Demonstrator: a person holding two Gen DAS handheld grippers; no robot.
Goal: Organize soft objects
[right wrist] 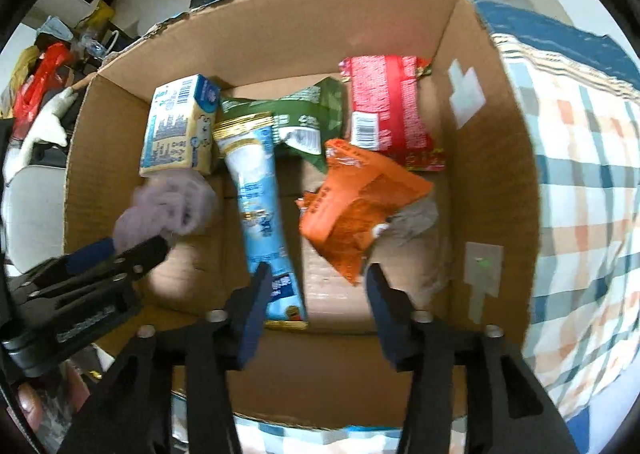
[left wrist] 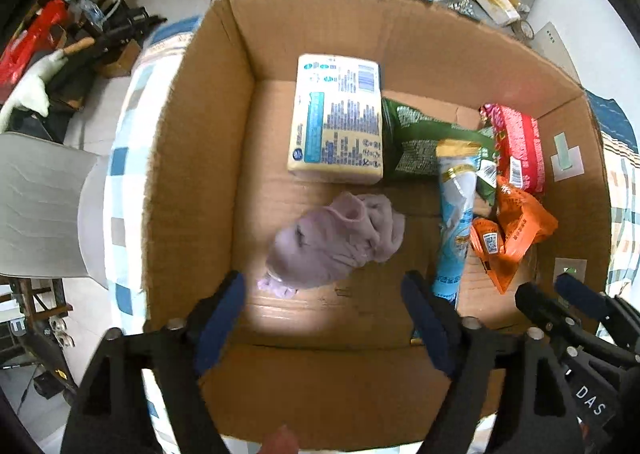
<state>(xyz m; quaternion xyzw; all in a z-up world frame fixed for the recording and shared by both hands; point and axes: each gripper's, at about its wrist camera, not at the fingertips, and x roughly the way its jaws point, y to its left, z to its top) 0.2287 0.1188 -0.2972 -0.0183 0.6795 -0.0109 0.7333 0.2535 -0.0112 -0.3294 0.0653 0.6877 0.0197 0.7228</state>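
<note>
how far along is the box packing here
Well along. Already in the cardboard box: yellow tissue pack, green packet, red packet, orange packet, blue tube pack and the purple cloth, lying loose on the floor. Nothing is in hand: left gripper and right gripper both hover open. Left: possibly the clutter beyond the box.

Open from above, walled on four sides by the cardboard box (left wrist: 280,29); bare floor along the left wall and near the front, beside the crumpled purple cloth (left wrist: 336,242); back middle taken by the pale tissue pack (left wrist: 338,117); right half crowded with green bag (left wrist: 424,137), red packet (left wrist: 516,145), blue tube pack (left wrist: 456,221) and orange packet (left wrist: 512,230), overlapping; narrow strip of free floor between cloth and blue tube pack; clutter behind the far wall.
</note>
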